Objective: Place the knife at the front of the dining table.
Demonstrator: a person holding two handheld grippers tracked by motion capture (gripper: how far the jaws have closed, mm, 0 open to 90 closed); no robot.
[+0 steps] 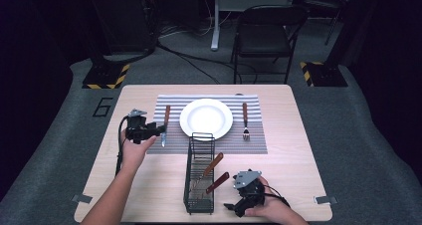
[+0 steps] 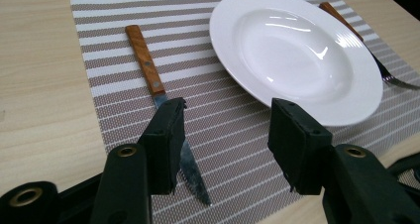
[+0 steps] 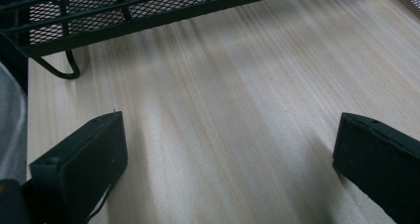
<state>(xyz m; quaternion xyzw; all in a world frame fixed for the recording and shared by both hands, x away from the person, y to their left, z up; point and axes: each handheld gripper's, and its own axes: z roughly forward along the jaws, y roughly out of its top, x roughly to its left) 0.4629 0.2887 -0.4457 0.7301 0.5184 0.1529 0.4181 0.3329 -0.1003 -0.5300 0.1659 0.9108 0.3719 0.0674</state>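
Bench [image 1: 298,150]: carrying a striped placemat [image 2: 124,16].
Plate [image 2: 297,50]: sitting mid-placemat.
Knife [image 2: 148,75]: lying on the placemat left of the plate, blade under the left gripper.
Left gripper [image 2: 225,130]: hovering, jaws parted, gripping nothing.
Right gripper [image 3: 228,159]: resting wide over bare bench beside the wire rack [image 3: 148,11].

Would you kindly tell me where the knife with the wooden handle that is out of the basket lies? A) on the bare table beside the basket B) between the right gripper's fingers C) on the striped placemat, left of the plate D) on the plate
C: the knife lies flat on the striped placemat, just left of the white plate.
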